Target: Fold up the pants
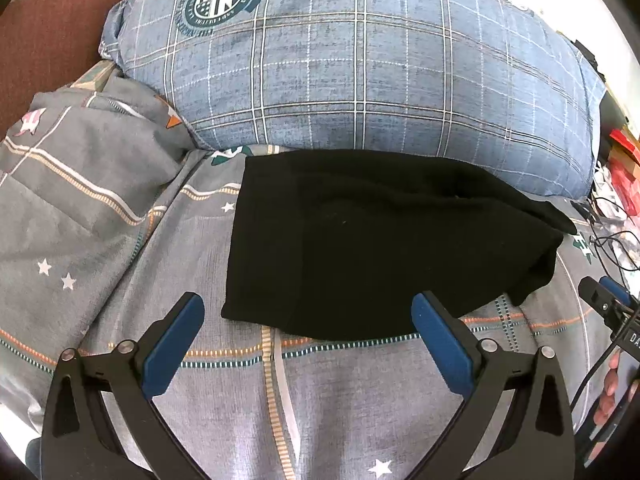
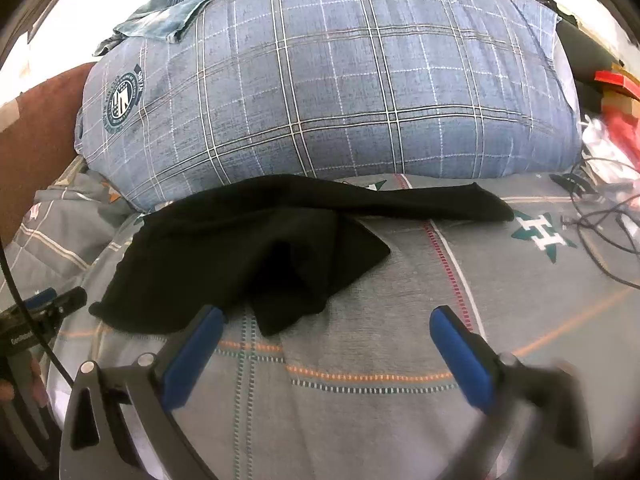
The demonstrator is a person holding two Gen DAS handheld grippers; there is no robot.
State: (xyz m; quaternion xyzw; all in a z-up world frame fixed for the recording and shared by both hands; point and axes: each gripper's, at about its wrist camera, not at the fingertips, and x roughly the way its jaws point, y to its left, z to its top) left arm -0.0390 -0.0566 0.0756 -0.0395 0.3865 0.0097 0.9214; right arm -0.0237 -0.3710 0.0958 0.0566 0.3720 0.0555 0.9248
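Black pants (image 1: pixel 380 240) lie folded into a rough rectangle on the grey bedsheet (image 1: pixel 340 400), just in front of a blue plaid pillow. In the right wrist view the pants (image 2: pixel 248 252) look rumpled, with one strip stretching right and a flap hanging toward me. My left gripper (image 1: pixel 308 316) is open, hovering at the pants' near edge with nothing between its blue pads. My right gripper (image 2: pixel 326 326) is open too, a little short of the near flap and empty. The right gripper's tip (image 1: pixel 604 300) shows at the right edge of the left wrist view.
A large blue plaid pillow (image 1: pixel 360 72) fills the back of the bed. A grey quilt (image 1: pixel 80 184) is bunched at the left. Cables (image 2: pixel 600 216) and red packaging (image 2: pixel 616 88) lie at the far right. A folded denim piece (image 2: pixel 168 16) rests on the pillow.
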